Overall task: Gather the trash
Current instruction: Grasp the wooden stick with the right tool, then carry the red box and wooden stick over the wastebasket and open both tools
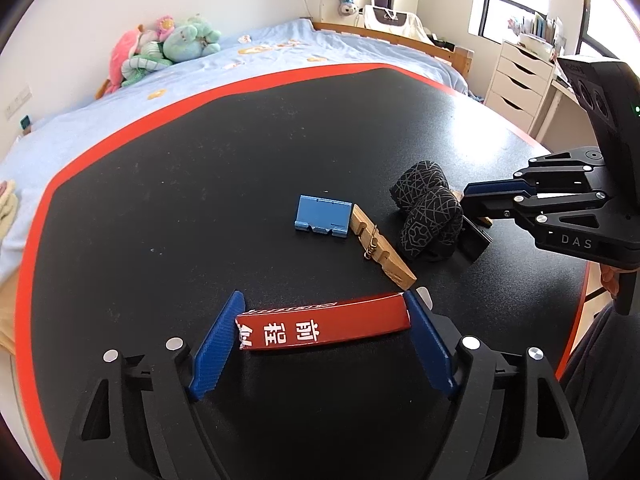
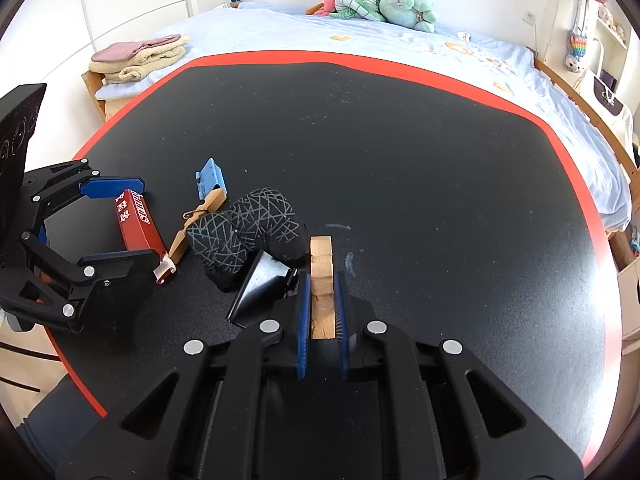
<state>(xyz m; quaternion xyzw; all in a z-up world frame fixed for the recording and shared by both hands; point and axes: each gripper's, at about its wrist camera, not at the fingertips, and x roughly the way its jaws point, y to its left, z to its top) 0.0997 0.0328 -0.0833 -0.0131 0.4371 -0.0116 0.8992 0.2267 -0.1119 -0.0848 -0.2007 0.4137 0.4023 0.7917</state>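
My left gripper [image 1: 324, 330] is shut on a red wrapper with white characters [image 1: 324, 326], held lengthwise between its blue fingers just above the black table [image 1: 200, 184]; it also shows in the right wrist view [image 2: 138, 222]. My right gripper [image 2: 322, 292] is shut on a wooden clothespin half [image 2: 322, 276] lying on the table. A second wooden clothespin half with a spring [image 1: 380, 242] lies beside a blue plastic piece [image 1: 324, 218]. A black rolled sock pair with grey lines [image 1: 430, 210] sits left of my right gripper [image 1: 470, 196].
A black binder clip [image 2: 260, 284] lies against the right gripper's left finger. The table has a red edge [image 1: 120, 120]. Beyond it is a bed with stuffed toys [image 1: 168, 46]; folded towels [image 2: 140, 58] and white drawers [image 1: 520, 80] stand at the sides.
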